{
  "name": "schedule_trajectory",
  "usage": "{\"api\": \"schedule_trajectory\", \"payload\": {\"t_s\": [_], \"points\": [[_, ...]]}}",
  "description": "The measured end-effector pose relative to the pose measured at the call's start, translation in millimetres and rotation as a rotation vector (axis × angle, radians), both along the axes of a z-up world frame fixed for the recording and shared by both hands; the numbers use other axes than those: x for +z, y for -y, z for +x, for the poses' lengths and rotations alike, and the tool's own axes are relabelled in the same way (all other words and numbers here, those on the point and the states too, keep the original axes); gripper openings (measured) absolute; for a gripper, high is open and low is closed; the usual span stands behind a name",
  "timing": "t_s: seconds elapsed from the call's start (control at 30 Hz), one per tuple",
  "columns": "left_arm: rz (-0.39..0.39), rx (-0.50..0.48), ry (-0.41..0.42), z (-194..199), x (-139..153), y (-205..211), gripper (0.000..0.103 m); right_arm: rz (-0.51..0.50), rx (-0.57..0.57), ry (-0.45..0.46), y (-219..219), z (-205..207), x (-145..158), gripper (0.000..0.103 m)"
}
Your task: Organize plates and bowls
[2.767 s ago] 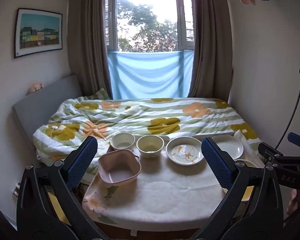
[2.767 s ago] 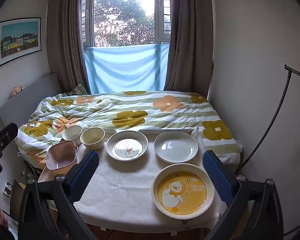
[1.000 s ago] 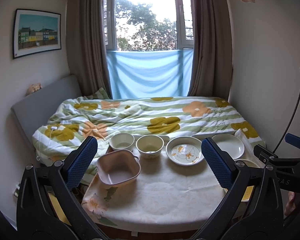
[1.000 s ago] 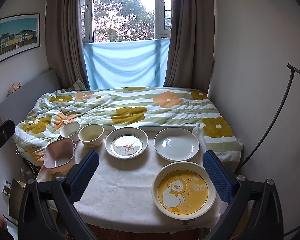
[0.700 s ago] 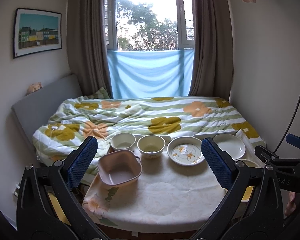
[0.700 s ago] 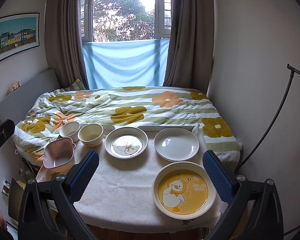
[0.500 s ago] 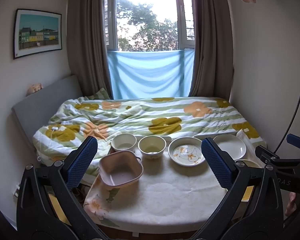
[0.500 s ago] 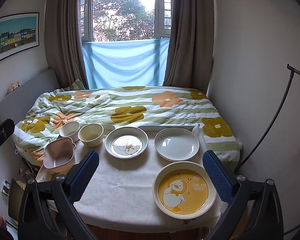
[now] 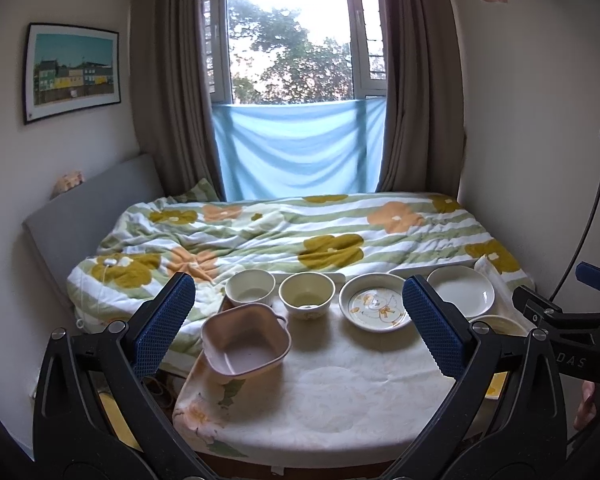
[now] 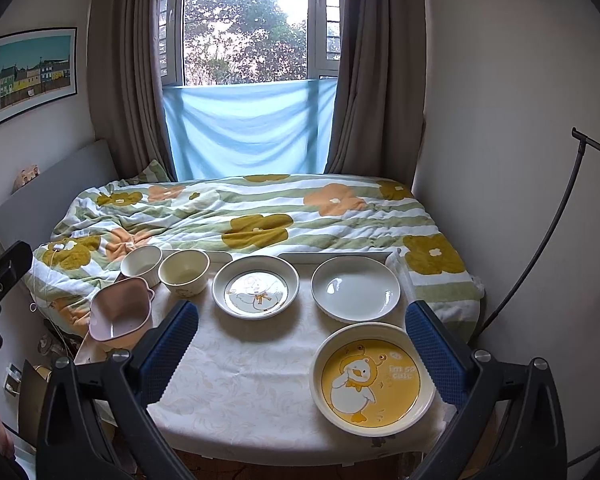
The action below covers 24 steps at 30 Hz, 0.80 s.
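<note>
On the small table point(image 10: 244, 380) stand a pink square bowl point(image 9: 246, 343) point(image 10: 120, 312) at the left edge, a white bowl point(image 9: 250, 287) point(image 10: 141, 264), a cream bowl point(image 9: 307, 294) point(image 10: 184, 271), a duck-print plate point(image 9: 375, 307) point(image 10: 256, 287), a plain white plate point(image 9: 460, 290) point(image 10: 356, 286) and a yellow duck plate point(image 10: 372, 378) at the front right. My left gripper point(image 9: 298, 326) is open, held back from the table with nothing between its fingers. My right gripper point(image 10: 302, 356) is open too, hovering above the table's front, its right finger beside the yellow plate.
A bed with a flowered quilt point(image 9: 300, 232) lies right behind the table. Walls close in on both sides, and a black stand point(image 10: 540, 240) leans at the right. The table's left edge drops to a cluttered floor point(image 10: 48, 344).
Both grippers drifted slightly; the dishes shifted a little in each view. Nothing was taken hold of or moved on the table.
</note>
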<state>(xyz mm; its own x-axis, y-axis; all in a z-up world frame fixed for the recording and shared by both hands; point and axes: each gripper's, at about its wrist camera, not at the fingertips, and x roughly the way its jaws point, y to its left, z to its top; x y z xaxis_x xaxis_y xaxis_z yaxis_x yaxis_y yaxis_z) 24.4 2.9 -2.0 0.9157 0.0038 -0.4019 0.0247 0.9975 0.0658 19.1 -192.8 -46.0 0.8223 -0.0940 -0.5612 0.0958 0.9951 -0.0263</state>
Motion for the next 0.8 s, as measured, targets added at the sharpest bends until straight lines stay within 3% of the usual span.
{"api": "schedule_trajectory", "payload": {"t_s": [0.2,0.37,0.53,0.8], "points": [[0.001,-0.041,-0.038,13.1,0.3,6.9,0.103,-0.01,-0.03,-0.036,1.0,4.1,6.6,0.103],[-0.023,-0.088,-0.122,29.8,-20.8,24.8,0.103,0.024,-0.032,-0.079,21.7,2.5,-13.0,0.103],[-0.003,-0.128,-0.236,48.5,-60.3,65.3,0.103,0.092,-0.033,-0.166,68.7,11.8,-49.2,0.103],[-0.096,-0.259,-0.514,90.0,-156.0,147.9,0.102,0.159,0.059,-0.298,151.4,34.8,-115.7,0.102]]}}
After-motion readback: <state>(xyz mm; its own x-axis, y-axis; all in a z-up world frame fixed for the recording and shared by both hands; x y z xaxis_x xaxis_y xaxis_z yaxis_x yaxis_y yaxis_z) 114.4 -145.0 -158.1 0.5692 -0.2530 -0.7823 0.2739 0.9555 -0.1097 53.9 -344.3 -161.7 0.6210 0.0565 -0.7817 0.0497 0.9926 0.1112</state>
